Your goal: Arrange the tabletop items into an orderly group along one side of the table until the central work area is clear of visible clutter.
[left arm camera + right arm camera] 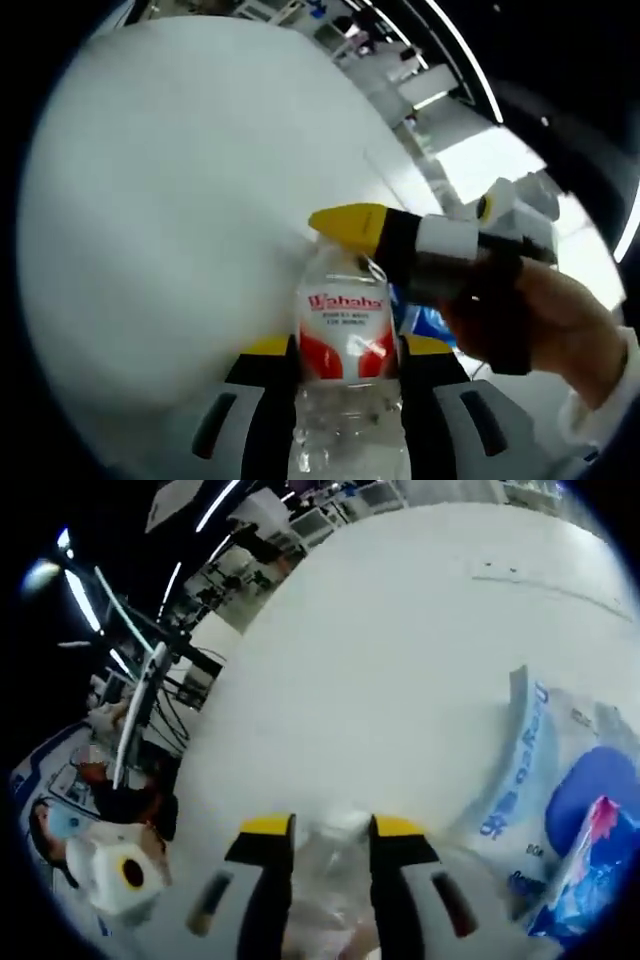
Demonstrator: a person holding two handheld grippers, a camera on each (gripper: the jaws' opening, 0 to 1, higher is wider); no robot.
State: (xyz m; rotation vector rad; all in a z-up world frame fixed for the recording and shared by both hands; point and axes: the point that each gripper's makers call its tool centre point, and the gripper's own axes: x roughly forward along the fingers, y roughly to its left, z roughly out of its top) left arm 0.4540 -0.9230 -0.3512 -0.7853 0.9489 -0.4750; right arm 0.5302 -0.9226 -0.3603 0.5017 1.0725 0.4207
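Observation:
A clear water bottle [345, 320] with a red and white Wahaha label stands between the jaws of my left gripper [348, 345], which is shut on its body. My right gripper comes in from the right in a gloved hand [520, 320], and its yellow fingertip [350, 222] lies across the bottle's top, hiding the cap. In the right gripper view, the clear bottle [335, 870] and its whitish top fill the gap of my right gripper [332, 827], whose jaws press on it from both sides.
The white table [400, 630] stretches far ahead. A blue and white soft packet [520, 780] lies at the right, with a blue item [590, 800] and a pink and blue wrapper [590, 870] beside it. Desks and shelving stand beyond the table's edge.

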